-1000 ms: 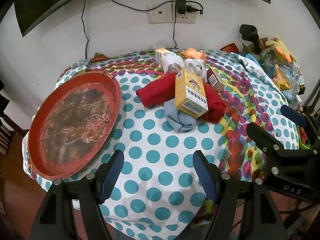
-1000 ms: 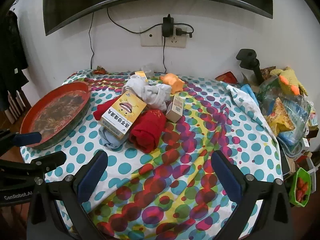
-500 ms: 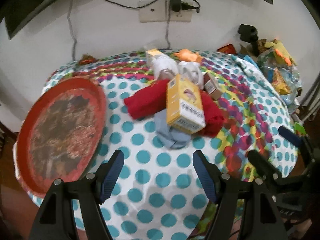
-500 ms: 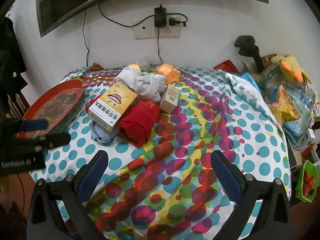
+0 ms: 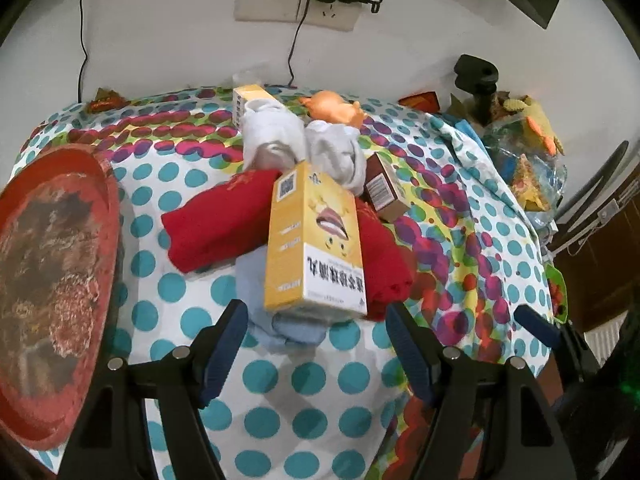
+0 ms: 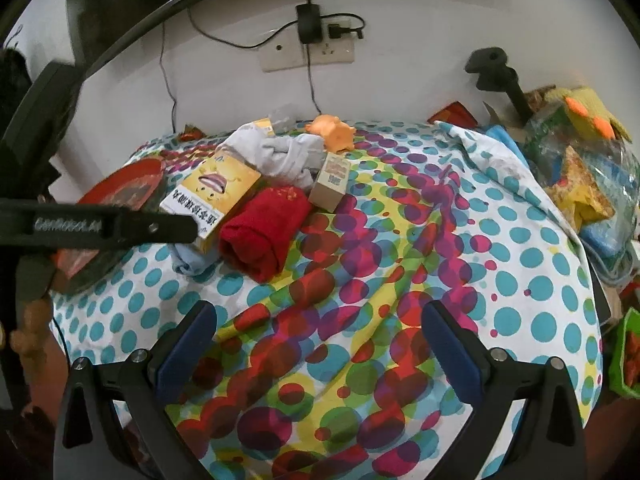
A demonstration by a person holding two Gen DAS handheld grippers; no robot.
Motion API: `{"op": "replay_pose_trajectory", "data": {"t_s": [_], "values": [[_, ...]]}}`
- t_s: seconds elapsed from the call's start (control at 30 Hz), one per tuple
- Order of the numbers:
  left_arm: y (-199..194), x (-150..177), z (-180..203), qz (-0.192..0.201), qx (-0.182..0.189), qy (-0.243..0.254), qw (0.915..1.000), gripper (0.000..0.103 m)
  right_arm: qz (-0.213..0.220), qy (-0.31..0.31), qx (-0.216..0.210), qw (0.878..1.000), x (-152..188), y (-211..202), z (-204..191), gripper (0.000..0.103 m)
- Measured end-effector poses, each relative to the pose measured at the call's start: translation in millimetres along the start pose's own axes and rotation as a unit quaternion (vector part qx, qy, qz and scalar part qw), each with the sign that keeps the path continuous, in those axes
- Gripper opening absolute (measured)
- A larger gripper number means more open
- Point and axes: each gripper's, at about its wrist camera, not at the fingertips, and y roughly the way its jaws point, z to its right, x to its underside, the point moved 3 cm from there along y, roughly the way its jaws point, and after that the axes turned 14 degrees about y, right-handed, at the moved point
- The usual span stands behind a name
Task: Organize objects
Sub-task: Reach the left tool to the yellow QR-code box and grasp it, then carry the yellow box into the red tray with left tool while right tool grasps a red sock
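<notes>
The left gripper, jaws wide and empty, is lined up on the yellow box lying just ahead of its fingertips atop the red cloth; the approach step seems in hand, and next it likely needs to straddle the box, while the right gripper hangs wide, empty, well back

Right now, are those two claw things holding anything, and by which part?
Nothing is held. The left gripper hangs open just short of the yellow box; the right gripper is open above the tablecloth.
</notes>
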Motion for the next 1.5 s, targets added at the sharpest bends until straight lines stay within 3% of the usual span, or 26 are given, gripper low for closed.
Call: {"op": "replay_pose_trajectory", "data": {"t_s": [0.1,0.23,0.4,0.47,0.53,0.67,0.9,1.07,1.17,1.5], "values": [[4,-5,-2,0.014,0.020,-0.004,0.9997,0.073,0.004,-0.014,-0.001,1.000,2,3,-5,0.102],[16,-10,-5,0.005,0.033,-0.011,0.9994,0.073,0.011,-0.023,-0.004,1.000,2,7,-8,0.102],[25,-16,-2,0.011,0.034,-0.006,0.9994,0.073,0.017,-0.015,-0.013,1.000,1,10,-5,0.101],[28,-17,-2,0.010,0.030,-0.004,0.9995,0.059,0.014,-0.014,-0.013,1.000,1,12,-4,0.100],[33,-16,-2,-0.001,0.036,-0.007,0.9993,0.032,0.016,-0.007,-0.012,1.000,2,13,-2,0.095],[34,-14,-3,0.003,0.045,-0.016,0.9988,0.032,0.008,0.001,-0.015,1.000,0,17,0,0.088],[5,-8,-2,0.029,0.014,0.013,0.9994,0.032,0.001,-0.013,-0.009,1.000,-3,24,-5,0.088],[-20,6,-14,0.039,-0.036,0.035,0.9980,0.032,-0.012,-0.014,-0.019,1.000,-9,31,-15,0.086],[-35,18,-35,0.045,-0.042,0.009,0.9981,0.032,-0.015,-0.015,-0.023,1.000,-15,36,-23,0.086],[-59,58,-112,0.027,-0.120,-0.060,0.9905,0.032,-0.045,-0.012,0.006,0.999,-39,82,-38,0.077]]}}
